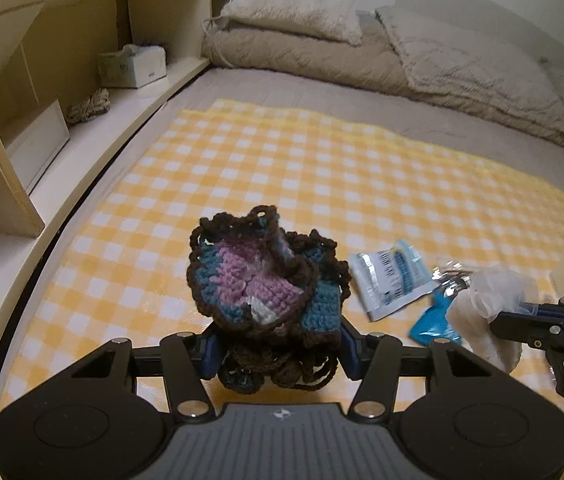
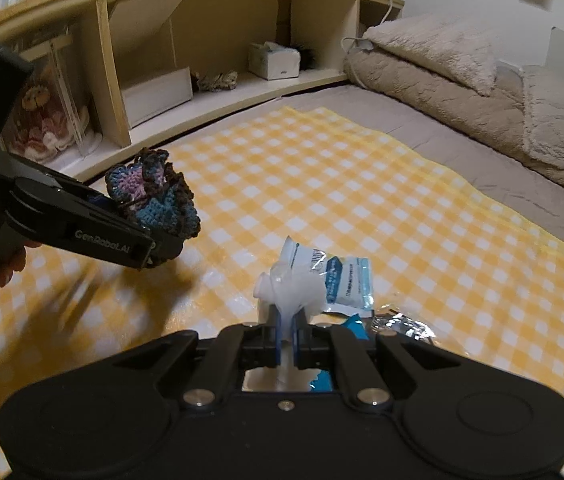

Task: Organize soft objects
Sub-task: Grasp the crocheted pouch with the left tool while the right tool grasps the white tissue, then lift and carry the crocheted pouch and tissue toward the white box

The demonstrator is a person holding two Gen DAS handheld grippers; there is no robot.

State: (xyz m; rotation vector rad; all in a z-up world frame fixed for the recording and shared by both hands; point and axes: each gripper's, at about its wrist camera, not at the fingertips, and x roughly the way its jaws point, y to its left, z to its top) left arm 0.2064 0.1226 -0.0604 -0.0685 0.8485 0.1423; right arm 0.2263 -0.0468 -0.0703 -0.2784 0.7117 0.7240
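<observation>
Right now you've got both tools loaded. Left tool point(image 1: 278, 356) is clamped partway closed on the crochet piece point(image 1: 258, 280), bunched and held clear above the checked cloth point(image 1: 282, 168) on the bed point(image 1: 322, 88), toward the cloth's shelf-side edge. Right tool point(image 2: 287, 338) is pinched fully shut on the thin clear plastic glove point(image 2: 288, 286), just above the cloth's near edge.

Risks:
- The glove is slick film held by a narrow pinch; I'd judge a quick swing could slip it out.
- A white-blue sachet point(image 2: 348, 280) lies touching or just behind the glove; I can't tell which. A blue wrapper point(image 1: 436, 320) sits beside it. Drag low and you'll likely sweep them off the near edge.
- Loose brown loops hang under the left jaws; they could snag on the shelf point(image 1: 82, 60) edge if you head that way.
- Both tools sit near each other; crossing paths could knock one load free.

Orientation: the crochet is crumpled with no clear long axis; it bulges up and away from the jaws. The glove stands upright from the pads, long axis roughly vertical, its top tilted slightly toward the far side.
</observation>
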